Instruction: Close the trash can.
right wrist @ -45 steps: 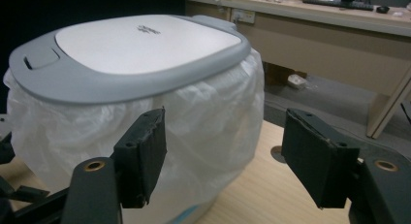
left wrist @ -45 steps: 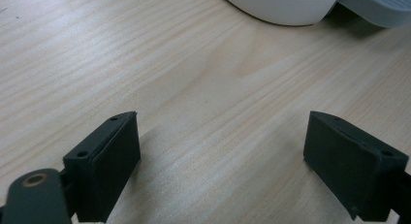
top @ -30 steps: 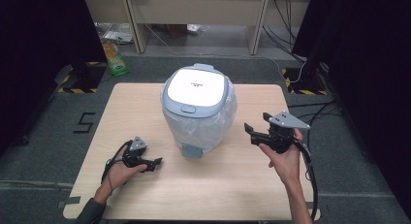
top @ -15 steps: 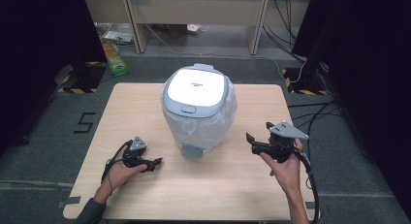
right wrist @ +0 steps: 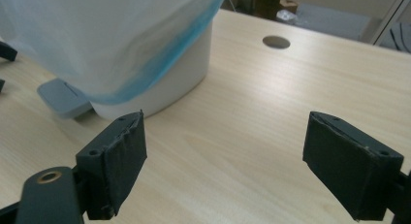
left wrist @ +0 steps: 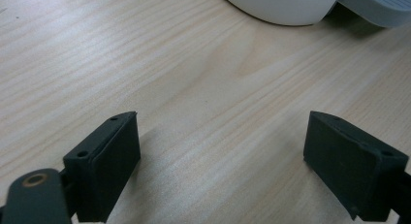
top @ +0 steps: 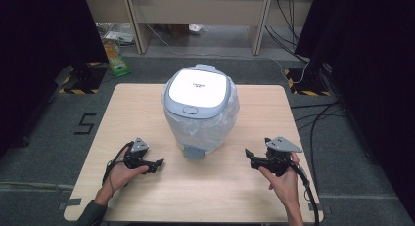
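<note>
A small grey pedal bin with a white lid stands in the middle of the wooden table. A clear plastic bag hangs down over its sides. Its grey pedal points toward the front edge. My left gripper lies low at the front left, open, with bare table between its jaws. My right gripper is at the front right, aimed at the bin. Its jaws have just been opening and stand wide, with nothing between them. The bag and pedal lie ahead of it to the left.
The table has a round cable hole at its far right. Cables run over the floor on the right. A green packet lies on the floor beyond the far left corner. Shelving stands behind the table.
My right gripper has sunk toward the table top and come a little nearer the front edge. The left gripper and the bin have stayed put.
</note>
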